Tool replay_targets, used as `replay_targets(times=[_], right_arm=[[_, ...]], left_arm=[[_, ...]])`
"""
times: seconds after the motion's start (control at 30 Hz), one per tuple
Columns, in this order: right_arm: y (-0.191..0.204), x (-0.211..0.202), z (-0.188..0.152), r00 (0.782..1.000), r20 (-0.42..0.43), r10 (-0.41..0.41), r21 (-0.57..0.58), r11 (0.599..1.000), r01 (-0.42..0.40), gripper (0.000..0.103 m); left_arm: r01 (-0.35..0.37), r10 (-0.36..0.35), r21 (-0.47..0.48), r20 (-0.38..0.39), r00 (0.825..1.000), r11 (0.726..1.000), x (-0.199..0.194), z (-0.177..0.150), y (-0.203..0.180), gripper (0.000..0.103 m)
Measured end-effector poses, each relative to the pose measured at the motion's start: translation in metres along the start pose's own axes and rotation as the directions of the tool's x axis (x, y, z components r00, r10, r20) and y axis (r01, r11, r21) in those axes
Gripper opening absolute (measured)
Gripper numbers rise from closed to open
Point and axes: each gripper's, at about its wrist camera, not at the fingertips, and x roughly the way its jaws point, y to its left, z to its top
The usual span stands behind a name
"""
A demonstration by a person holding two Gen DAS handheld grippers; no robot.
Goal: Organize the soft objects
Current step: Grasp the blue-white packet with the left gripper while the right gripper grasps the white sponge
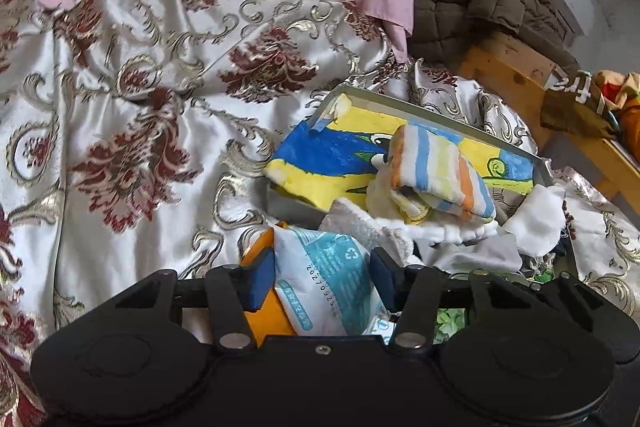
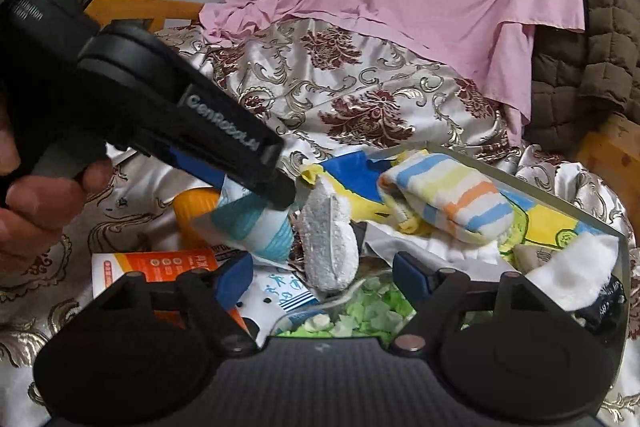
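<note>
My left tongs [image 1: 322,277]: closing around the white-and-blue packet [image 1: 332,279]
My right tongs [image 2: 323,277]: hanging open, flanking the grey-white cloth [image 2: 330,243]

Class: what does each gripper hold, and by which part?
The left gripper seems to pinch the white-and-blue packet across its near end. The right gripper is open, holding nothing.

- The grey towel roll [image 2: 329,241] stands between the right gripper's [image 2: 323,277] parted blue pads [image 2: 237,277], untouched.
- Left of the roll, the left gripper [image 2: 276,187] pinches a white-and-blue packet [image 2: 264,227] — orange box [image 2: 156,263] beyond.
- Right of it — a striped cloth [image 2: 452,195].
</note>
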Motion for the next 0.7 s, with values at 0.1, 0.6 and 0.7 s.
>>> replay_targets(times=[0.1,0.6,0.7], right_arm=[[-0.001,0.002,0.002,1.0,-0.017,0.0,-0.005,1.0,-0.001,0.08],[0.002,0.003,0.001,0.998,-0.027,-0.051,-0.017,0.999,0.051,0.069],[0.003,0.005,0.002,0.998,-0.034,-0.059,-0.026,0.998,0.058,0.067]], left_arm=[[0.03,-0.03,-0.045,0.003,1.0,0.999,-0.005,-0.002,0.011,0.053],[0.166,-0.147,-0.201,0.104,0.984,0.965,-0.039,-0.037,0.058,0.051],[0.186,-0.165,-0.222,0.113,0.98,0.957,-0.041,-0.042,0.067,0.05]])
